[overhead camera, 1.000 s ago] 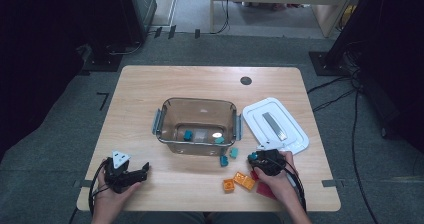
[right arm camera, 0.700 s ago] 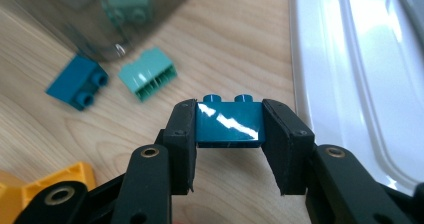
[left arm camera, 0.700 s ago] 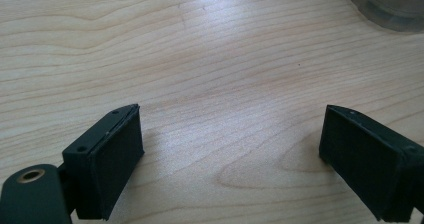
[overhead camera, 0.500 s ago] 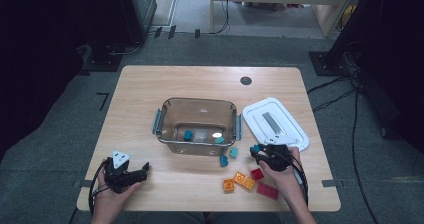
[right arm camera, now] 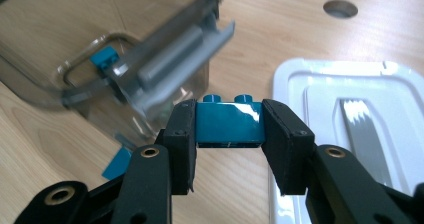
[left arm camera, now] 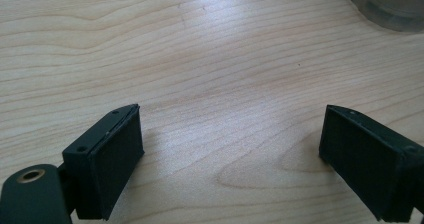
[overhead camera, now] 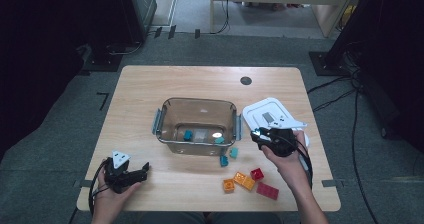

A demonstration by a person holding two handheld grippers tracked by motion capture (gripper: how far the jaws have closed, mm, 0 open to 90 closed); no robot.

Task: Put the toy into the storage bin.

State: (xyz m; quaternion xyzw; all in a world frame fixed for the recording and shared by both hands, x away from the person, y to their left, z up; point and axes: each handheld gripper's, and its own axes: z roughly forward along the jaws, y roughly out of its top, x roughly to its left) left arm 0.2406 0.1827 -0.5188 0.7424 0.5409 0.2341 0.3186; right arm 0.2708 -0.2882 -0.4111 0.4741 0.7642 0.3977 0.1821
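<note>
While the right gripper (right arm camera: 229,149) pinches a teal brick (right arm camera: 229,125) tight between its two black jaws, it hangs in the air between the clear box (overhead camera: 199,125) and the white lid (overhead camera: 272,115). From the high view, that gripper (overhead camera: 260,135) is just to the right of the box, near its grey latch (right arm camera: 175,59). One teal brick (overhead camera: 188,134) lies inside the box, and two more (overhead camera: 229,156) sit on the table (overhead camera: 200,84) just in front of it. Orange bricks (overhead camera: 239,181) and red bricks (overhead camera: 263,183) lie near the person's right hand (overhead camera: 285,156). Down at the near left corner, the left gripper (overhead camera: 131,175) rests low over bare wood, its jaws spread wide apart and holding nothing.
</note>
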